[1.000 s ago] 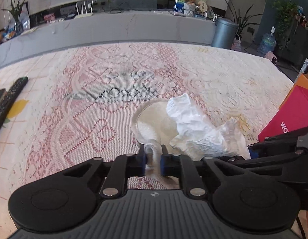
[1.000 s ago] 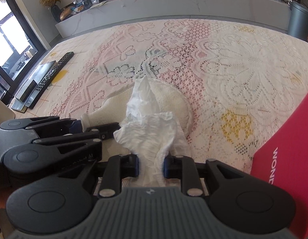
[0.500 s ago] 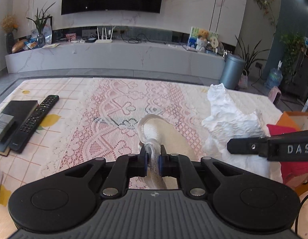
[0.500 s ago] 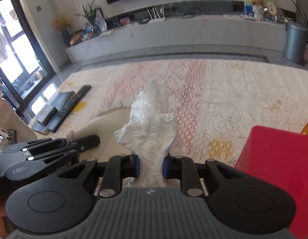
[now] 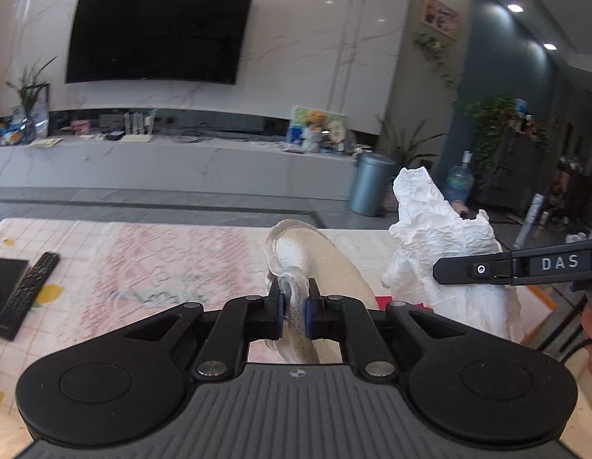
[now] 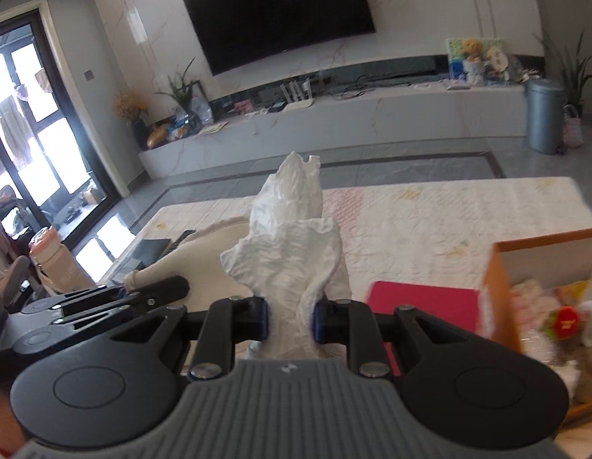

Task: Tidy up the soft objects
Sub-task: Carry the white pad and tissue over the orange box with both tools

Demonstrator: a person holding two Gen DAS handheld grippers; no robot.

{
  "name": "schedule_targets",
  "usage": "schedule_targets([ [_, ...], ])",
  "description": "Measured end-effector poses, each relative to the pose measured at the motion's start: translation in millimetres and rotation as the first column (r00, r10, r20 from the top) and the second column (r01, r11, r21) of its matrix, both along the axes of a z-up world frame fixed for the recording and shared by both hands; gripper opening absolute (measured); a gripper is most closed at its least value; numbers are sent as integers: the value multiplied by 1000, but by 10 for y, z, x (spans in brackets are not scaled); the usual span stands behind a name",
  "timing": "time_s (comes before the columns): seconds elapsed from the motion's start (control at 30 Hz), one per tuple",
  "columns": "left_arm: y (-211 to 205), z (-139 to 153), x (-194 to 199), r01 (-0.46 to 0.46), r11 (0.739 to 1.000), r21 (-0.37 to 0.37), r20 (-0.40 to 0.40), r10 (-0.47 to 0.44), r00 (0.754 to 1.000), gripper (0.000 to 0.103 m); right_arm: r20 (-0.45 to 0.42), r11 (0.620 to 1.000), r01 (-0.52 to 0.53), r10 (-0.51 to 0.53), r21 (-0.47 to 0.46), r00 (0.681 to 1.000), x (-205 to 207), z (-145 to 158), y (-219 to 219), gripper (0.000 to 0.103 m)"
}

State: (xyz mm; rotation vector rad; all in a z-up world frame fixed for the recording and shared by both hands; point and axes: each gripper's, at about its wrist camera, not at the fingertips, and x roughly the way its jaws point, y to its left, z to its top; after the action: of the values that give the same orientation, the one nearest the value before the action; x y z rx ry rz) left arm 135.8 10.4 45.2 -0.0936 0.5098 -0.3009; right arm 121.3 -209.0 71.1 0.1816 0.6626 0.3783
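The left wrist camera sat just behind the left gripper [image 5: 292, 308], looking forward along its fingers and slightly downward, across the lace-covered table [image 5: 173, 267] toward the television [image 5: 158, 30] wall. The right wrist camera rode the same way behind the right gripper [image 6: 290, 319], facing that wall from further right. Both views shared the table, the television, the grey bin [image 5: 372, 183] and the white crumpled cloth [image 6: 292, 237], each seeing the other gripper at its edge.
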Motion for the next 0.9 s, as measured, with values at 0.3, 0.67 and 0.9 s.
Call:
schedule_targets([
  [0.3, -796, 137, 99, 180, 983, -36, 10, -180, 984, 11, 30, 983, 174, -173, -49, 984, -331, 227, -991, 19],
  [0.67, -1873, 97, 407, 349, 937, 20, -29, -349, 937, 11, 4, 949, 314, -314, -20, 950, -349, 231, -1929, 19],
  [0.9, -2357, -85, 654, 403, 911, 90, -68, -398, 915, 11, -27, 934, 355, -356, -41, 934, -217, 63, -2329, 19],
])
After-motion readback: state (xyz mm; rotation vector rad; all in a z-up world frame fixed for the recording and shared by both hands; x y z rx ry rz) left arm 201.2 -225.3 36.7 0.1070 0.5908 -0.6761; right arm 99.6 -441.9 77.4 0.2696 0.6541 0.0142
